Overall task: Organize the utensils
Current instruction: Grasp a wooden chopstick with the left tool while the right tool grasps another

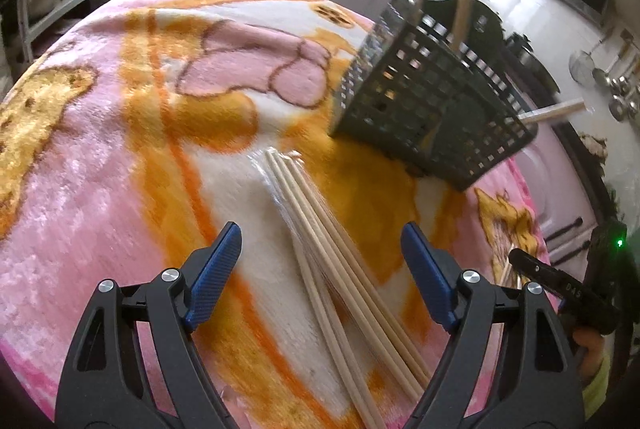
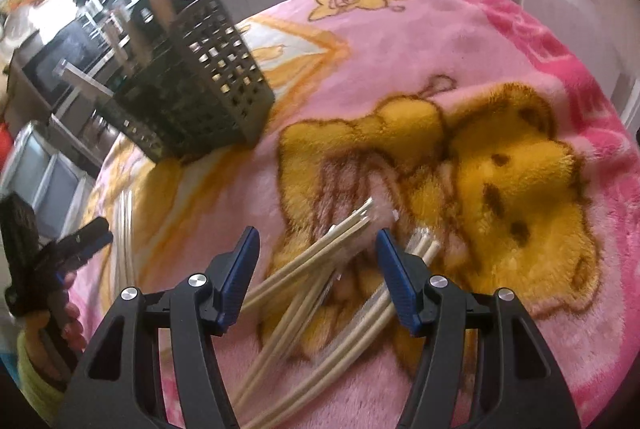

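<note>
The step in hand looks like the reach for loose chopsticks, which lie on the pink blanket [image 1: 100, 157] covering the bench, near the dark slotted caddy [image 1: 432, 109]. The left hand-held gripper [image 1: 322, 261] hangs released and empty, its jaws wide over one bundle of chopsticks [image 1: 340, 261]. The right hand-held gripper [image 2: 316, 269] is likewise unclenched over a scattered pile of chopsticks [image 2: 304, 269]; next, each would need to lower and close on sticks before carrying them to the caddy.

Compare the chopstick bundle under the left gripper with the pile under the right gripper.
The left bundle of pale wooden chopsticks lies nearly parallel on a white and orange patch; the right pile of pale wooden chopsticks fans out, crossed, on the bear print. Both lie loose on the pink fleece blanket, ungripped.
</note>
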